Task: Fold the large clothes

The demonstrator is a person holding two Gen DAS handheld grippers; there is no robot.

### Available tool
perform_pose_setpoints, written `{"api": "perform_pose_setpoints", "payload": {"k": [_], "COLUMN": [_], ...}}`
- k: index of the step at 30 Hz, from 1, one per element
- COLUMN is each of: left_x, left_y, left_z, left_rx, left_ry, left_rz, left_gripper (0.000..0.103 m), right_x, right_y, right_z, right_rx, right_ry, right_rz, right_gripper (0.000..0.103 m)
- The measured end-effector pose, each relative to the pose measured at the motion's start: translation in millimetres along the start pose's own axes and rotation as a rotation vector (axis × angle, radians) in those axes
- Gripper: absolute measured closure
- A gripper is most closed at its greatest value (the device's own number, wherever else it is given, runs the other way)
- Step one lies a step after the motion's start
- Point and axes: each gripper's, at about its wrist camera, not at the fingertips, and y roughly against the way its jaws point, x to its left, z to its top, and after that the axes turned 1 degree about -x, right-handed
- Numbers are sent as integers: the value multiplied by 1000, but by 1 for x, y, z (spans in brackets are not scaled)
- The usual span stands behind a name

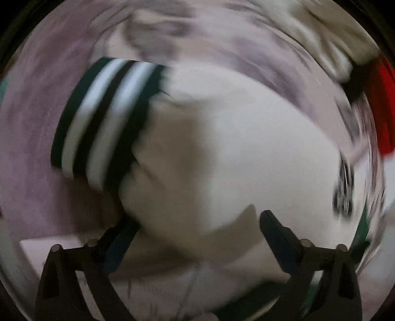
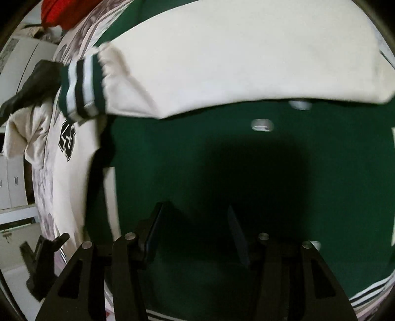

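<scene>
A varsity jacket lies spread on a mauve patterned cover. Its body is green, with metal snaps. A cream sleeve is folded across the body and ends in a green-and-white striped cuff. In the blurred left wrist view, a cream sleeve and its striped cuff fill the middle. My left gripper points down over this sleeve, jaws wide apart and not pressing the cloth. My right gripper hangs open over the green body, nothing between its fingers.
A red cloth and a cream garment lie past the jacket, next to a black garment. A number patch shows on the jacket's cream part. White cabinets stand beyond the edge. A black device sits low left.
</scene>
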Motion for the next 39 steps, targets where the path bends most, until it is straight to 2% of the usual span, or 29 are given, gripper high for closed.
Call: {"api": "perform_pose_setpoints", "payload": {"k": [2, 3, 4, 5, 6, 10, 13, 15, 17, 18, 20, 21, 22, 24, 26, 27, 29, 31, 32, 33, 34, 36, 37, 39], "left_x": [12, 13, 12, 11, 9, -8, -29, -42, -60, -69, -85, -93, -102, -114, -124, -128, -137, -145, -147, -151, -154, -165, -171, -182], "left_y": [1, 7, 13, 20, 25, 34, 41, 46, 56, 60, 72, 77, 83, 92, 102, 105, 110, 115, 117, 122, 125, 137, 142, 153], "left_z": [20, 27, 35, 44, 52, 83, 108, 126, 140, 145, 154, 155, 157, 158, 157, 157, 155, 151, 149, 146, 142, 133, 128, 117], "left_rx": [-36, -72, -111, -155, -196, -268, -308, -337, -366, -378, -412, -428, -442, -471, -501, -514, -533, -547, -554, -565, -575, -613, -630, -666], "left_ry": [93, 112, 116, 109, 98, 31, -19, -61, -96, -116, -167, -193, -224, -272, -317, -335, -362, -376, -380, -385, -392, -419, -433, -467], "left_rz": [-38, -49, -38, -19, -17, -46, -60, -66, -80, -83, -87, -86, -88, -82, -86, -82, -74, -64, -62, -63, -63, -58, -60, -54], "left_gripper": [11, 22, 45, 58, 78, 85, 88, 89, 89, 89, 89, 89, 89, 89, 90, 90, 90, 90, 90, 90, 90, 90, 90, 90], "right_x": [15, 26, 32, 42, 42, 62, 78, 100, 111, 110, 139, 137, 147, 155, 177, 192, 216, 223, 222, 213, 208, 197, 186, 158], "right_y": [-2, -7, -9, -11, -9, 4, 19, 21, 26, 30, 7, 1, -10, -14, -4, 6, 1, -27, -36, -34, -30, -13, 1, 29], "right_z": [1, 2, 0, -4, -5, -17, -16, -6, 6, 41, 55, 65, 72, 82, 88, 85, 83, 92, 99, 105, 107, 113, 111, 99], "right_rx": [0, -6, -11, -13, -11, -52, -121, -186, -244, -255, -252, -226, -225, -253, -296, -335, -317, -232, -196, -169, -163, -164, -178, -221], "right_ry": [8, 8, 10, 14, 14, 0, 38, 102, 172, 207, 297, 353, 380, 361, 371, 400, 449, 427, 406, 369, 346, 298, 263, 207], "right_rz": [-48, -62, -72, -87, -95, -62, -54, -78, -98, -126, -194, -265, -305, -324, -305, -281, -273, -281, -264, -203, -162, -75, -33, -24], "right_gripper": [38, 37, 37, 37, 37, 37, 35, 23, 20, 17, 17, 27, 44, 72, 79, 79, 79, 73, 61, 54, 53, 37, 33, 21]}}
